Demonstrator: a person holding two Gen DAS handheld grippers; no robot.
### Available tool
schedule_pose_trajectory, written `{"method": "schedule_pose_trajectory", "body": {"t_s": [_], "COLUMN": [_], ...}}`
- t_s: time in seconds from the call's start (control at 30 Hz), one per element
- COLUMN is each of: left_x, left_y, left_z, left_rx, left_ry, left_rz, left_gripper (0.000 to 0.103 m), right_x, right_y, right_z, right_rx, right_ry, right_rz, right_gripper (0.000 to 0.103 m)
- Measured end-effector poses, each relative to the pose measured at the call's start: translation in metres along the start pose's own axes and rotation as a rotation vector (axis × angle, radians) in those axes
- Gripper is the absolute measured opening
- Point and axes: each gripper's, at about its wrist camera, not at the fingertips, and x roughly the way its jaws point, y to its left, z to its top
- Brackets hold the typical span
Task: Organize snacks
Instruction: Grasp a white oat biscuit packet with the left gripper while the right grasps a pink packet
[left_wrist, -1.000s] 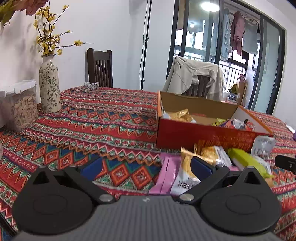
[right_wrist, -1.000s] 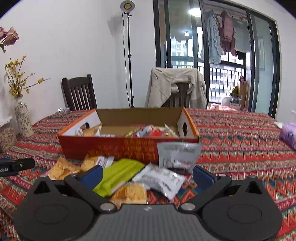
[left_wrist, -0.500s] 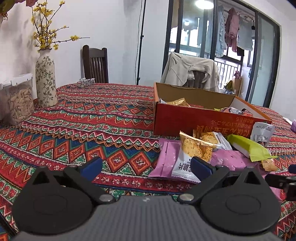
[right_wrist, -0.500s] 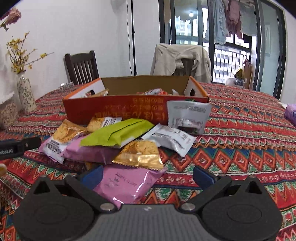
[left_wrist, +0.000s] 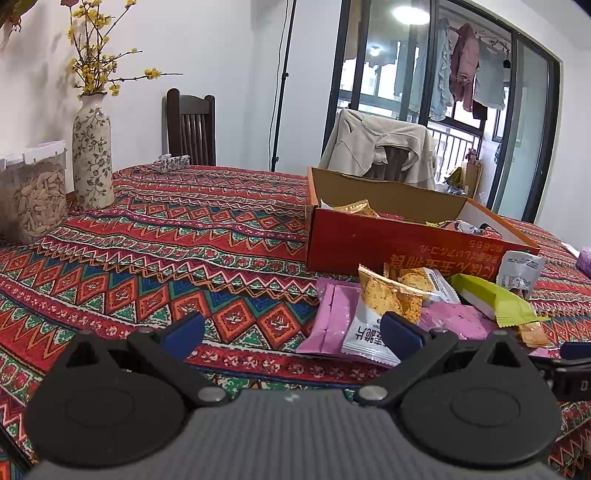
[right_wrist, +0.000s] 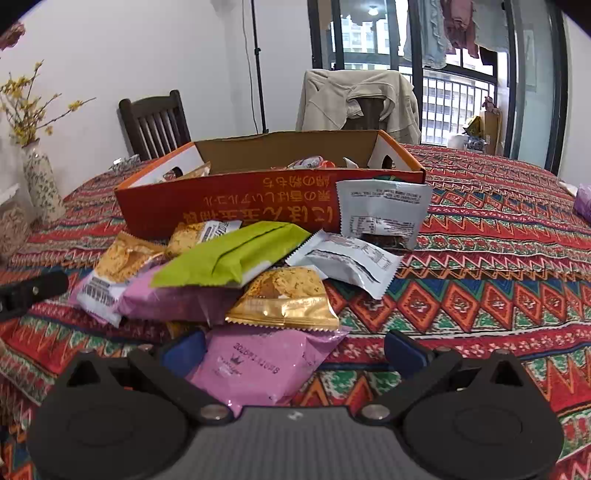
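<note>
Left gripper (left_wrist: 291, 330) spread wide, empty, low centre of frame. Right gripper (right_wrist: 293, 349) spread, straddling a pink packet (right_wrist: 258, 363) without gripping it. Snack pile centre frame: green packet (right_wrist: 236, 254) on top, red cardboard box (right_wrist: 236, 205) just behind.

Both grippers pulled back from the red box (right_wrist: 236, 195) over the last second. Right gripper (right_wrist: 293, 349): snack pile now fully in view, pink packet (right_wrist: 258, 363) newly between its wide-apart fingers. Left gripper (left_wrist: 291, 332): pink wrapper (left_wrist: 332, 317) and cracker pack (left_wrist: 373, 314) now further ahead, uncovered; right gripper's finger visible at its right edge.
</note>
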Motion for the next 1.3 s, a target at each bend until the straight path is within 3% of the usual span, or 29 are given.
{"method": "schedule_pose_trajectory", "body": {"t_s": [0.23,0.47,0.57,0.63,0.73,0.87,0.93,1.3], "left_x": [0.001,0.001,0.001,0.001,0.002,0.002,0.002,0.005], "left_y": [0.0,0.001,0.002,0.003,0.003,0.003,0.003,0.003], "left_z": [0.0,0.001,0.002,0.001,0.002,0.001,0.001,0.002], "left_rx": [0.0,-0.01,-0.013,-0.017,-0.019,-0.021,-0.019,-0.02], "left_ry": [0.001,0.005,0.005,0.004,0.006,0.005,0.007,0.025], "left_rz": [0.003,0.011,0.011,0.01,0.007,0.007,0.009,0.019], "left_gripper": [0.103,0.103,0.103,0.103,0.103,0.103,0.103,0.103], "right_x": [-0.014,-0.01,0.003,0.003,-0.004,-0.015,-0.021,-0.052], "right_y": [-0.016,-0.009,-0.006,-0.003,-0.005,-0.012,-0.017,-0.039], "right_z": [-0.002,-0.002,-0.003,-0.005,-0.007,-0.014,-0.015,0.004], "right_rx": [-0.031,-0.01,0.009,-0.015,-0.045,-0.106,-0.093,-0.044], "right_ry": [-0.004,-0.007,0.018,0.001,-0.002,-0.009,-0.023,-0.19], "right_rz": [-0.048,0.004,-0.015,-0.064,-0.044,-0.04,-0.079,-0.124], "right_gripper": [0.102,0.101,0.089,0.07,0.061,0.06,0.06,0.06]}}
